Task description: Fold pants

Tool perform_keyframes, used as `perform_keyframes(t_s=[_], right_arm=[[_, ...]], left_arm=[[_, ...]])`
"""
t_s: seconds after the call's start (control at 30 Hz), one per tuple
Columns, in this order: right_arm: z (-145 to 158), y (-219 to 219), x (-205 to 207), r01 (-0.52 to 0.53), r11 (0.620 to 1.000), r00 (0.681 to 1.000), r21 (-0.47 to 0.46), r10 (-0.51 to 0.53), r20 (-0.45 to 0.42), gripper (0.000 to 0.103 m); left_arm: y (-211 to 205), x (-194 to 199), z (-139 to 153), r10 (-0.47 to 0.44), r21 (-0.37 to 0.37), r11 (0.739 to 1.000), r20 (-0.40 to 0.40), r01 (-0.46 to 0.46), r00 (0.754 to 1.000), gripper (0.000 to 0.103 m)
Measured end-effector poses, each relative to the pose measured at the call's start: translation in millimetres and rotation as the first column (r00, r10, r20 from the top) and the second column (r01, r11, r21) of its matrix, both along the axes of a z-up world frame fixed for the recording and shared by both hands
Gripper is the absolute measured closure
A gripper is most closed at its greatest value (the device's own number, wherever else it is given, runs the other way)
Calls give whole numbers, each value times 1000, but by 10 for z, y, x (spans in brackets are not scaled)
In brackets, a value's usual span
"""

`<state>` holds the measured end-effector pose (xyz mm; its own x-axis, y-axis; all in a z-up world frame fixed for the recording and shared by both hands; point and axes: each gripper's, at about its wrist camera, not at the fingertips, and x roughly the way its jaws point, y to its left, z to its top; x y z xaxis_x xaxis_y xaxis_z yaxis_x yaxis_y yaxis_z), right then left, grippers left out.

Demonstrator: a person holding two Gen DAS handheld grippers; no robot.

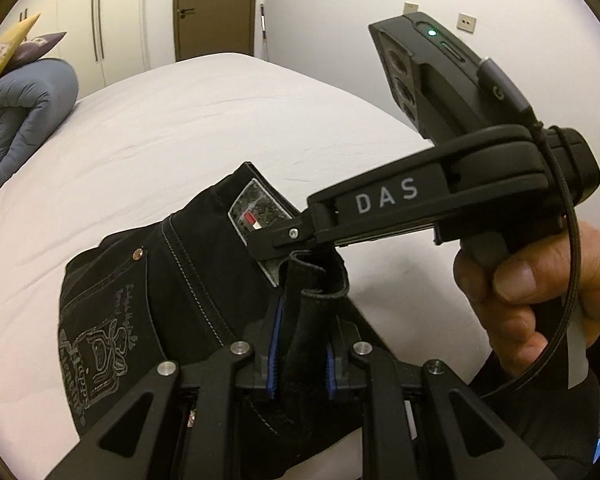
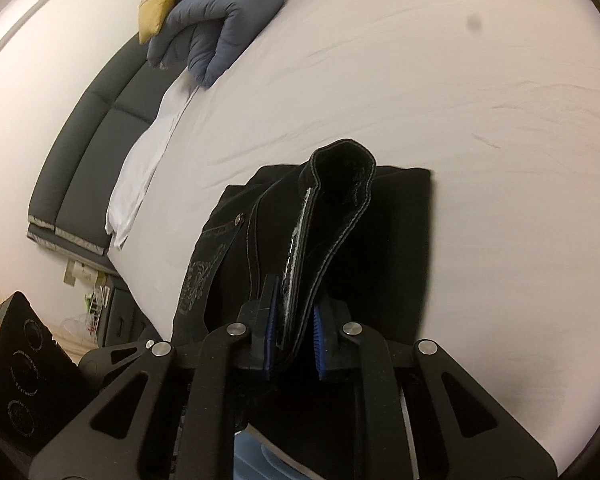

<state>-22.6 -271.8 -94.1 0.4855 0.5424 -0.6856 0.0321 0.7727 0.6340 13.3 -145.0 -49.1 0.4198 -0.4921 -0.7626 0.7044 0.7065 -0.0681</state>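
Black pants with grey stitching and a printed back pocket lie partly folded on the white bed. My left gripper is shut on a bunched edge of the pants near the waistband. My right gripper is shut on the waistband of the pants, which stands up between the blue pads. In the left wrist view the right gripper's body, marked DAS, reaches in from the right, held by a hand, with its tip at the waistband label.
A rolled blue-grey duvet and a yellow cushion lie at the head of the bed. A dark headboard runs along the left. Wardrobe doors and a brown door stand behind the bed. White sheet lies all around the pants.
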Motion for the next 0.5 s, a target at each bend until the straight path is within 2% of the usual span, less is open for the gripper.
perform_keyframes(t_s=[0.13,0.23,0.27,0.3,0.33,0.4,0.43,0.5], right_arm=[[-304,-166,1,10,1000,999,-1,-10,-36,90],[-662,-213,25,53,996,996,66,-48,-75,89],[-710,-212,40,72,992,995,108,-65,-69,90],[-761,-264,6,91,985,995,148,-82,-60,89],[-777,-282,-25,95,983,995,155,-87,-57,89],[-726,-280,-77,104,984,993,142,-95,-66,84],[-677,-301,-122,115,985,992,130,-106,-70,84],[-595,-313,-214,140,986,988,88,-133,-80,82]], left_arm=[[-100,39,-221,-8,33,999,-33,10,999,85],[-52,84,-487,-20,25,999,-99,23,995,75],[-41,84,-492,-25,13,1000,-100,26,995,69],[-18,94,-468,-28,-2,1000,-106,28,994,55],[12,100,-442,-30,-14,999,-123,28,992,50],[190,102,-340,-26,-70,997,-161,15,987,35],[301,122,-264,-20,-103,995,-166,3,986,31],[532,154,-82,7,-146,989,-143,-28,990,18]])
